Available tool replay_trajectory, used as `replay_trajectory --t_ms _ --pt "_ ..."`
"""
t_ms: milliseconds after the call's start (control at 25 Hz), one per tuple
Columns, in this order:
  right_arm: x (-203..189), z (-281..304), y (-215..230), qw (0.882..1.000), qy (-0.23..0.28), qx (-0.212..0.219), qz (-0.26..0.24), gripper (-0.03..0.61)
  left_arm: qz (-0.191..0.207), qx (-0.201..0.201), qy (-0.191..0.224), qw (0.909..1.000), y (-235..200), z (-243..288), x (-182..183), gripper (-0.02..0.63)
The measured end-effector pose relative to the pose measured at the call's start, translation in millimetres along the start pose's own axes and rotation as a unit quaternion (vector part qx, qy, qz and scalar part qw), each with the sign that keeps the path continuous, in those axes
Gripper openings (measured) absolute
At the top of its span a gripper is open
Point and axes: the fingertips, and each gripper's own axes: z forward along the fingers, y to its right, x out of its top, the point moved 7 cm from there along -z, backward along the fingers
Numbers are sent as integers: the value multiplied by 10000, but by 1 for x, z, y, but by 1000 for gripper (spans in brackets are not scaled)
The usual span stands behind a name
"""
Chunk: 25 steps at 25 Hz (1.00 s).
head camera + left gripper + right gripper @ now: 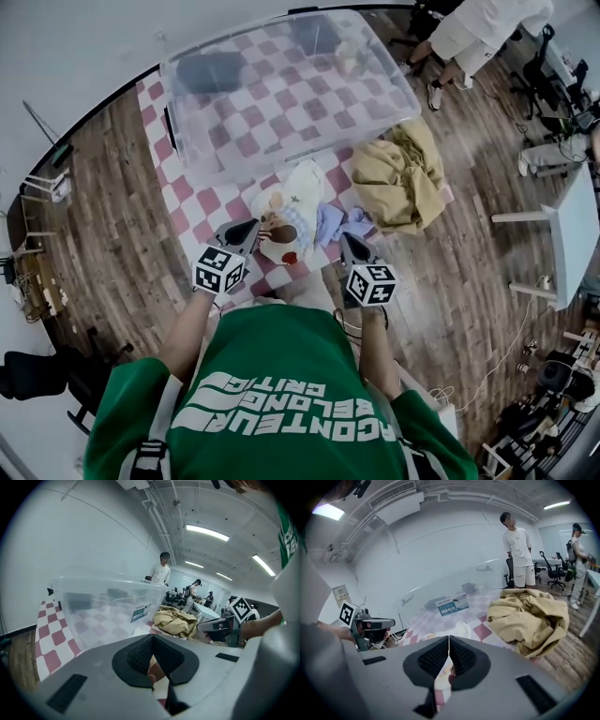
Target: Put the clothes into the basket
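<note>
A clear plastic basket [281, 94] stands on a red-and-white checkered mat [202, 211]. In front of it lies a white printed garment [286, 211], with a small pale-blue garment [342, 223] beside it. A tan garment [403, 173] is heaped at the mat's right edge. My left gripper [248, 228] is shut and empty, just left of the white garment. My right gripper [349, 242] is shut and empty too, by the blue garment. In the left gripper view the shut gripper [152, 637] faces the basket [108, 606] and tan heap [176, 620]. The right gripper view shows the tan garment [529, 616] ahead of the shut gripper [449, 638].
Wooden floor surrounds the mat. A person in white [469, 37] stands beyond the basket at the upper right, near office chairs [544, 66]. A white table [572, 234] is at the right, with cables and gear [553, 375] on the floor below it.
</note>
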Motion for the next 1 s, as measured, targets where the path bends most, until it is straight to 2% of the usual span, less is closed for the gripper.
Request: replay_trajectory --t_ms 360,440,520,680,800,1000 --pt "-37 24 44 9958 -669 -490 388 12 -139 342 -359 9987 -16 27 -23 2" --pt "-44 30 51 9947 -788 -502 436 60 -168 365 -446 9982 -19 32 -27 3" --pt "-52 38 57 9934 -941 -482 448 179 -223 303 -592 9975 -21 39 -34 65" --pt "-69 55 71 9886 -1275 -595 530 276 -311 253 -950 9947 -25 53 -52 176" --pt "-82 66 81 9847 -1459 -681 665 302 -368 212 -1217 9917 -27 66 -67 259" --pt "-95 92 84 9804 -1686 -510 880 314 -506 153 -1547 9866 -28 86 -88 291"
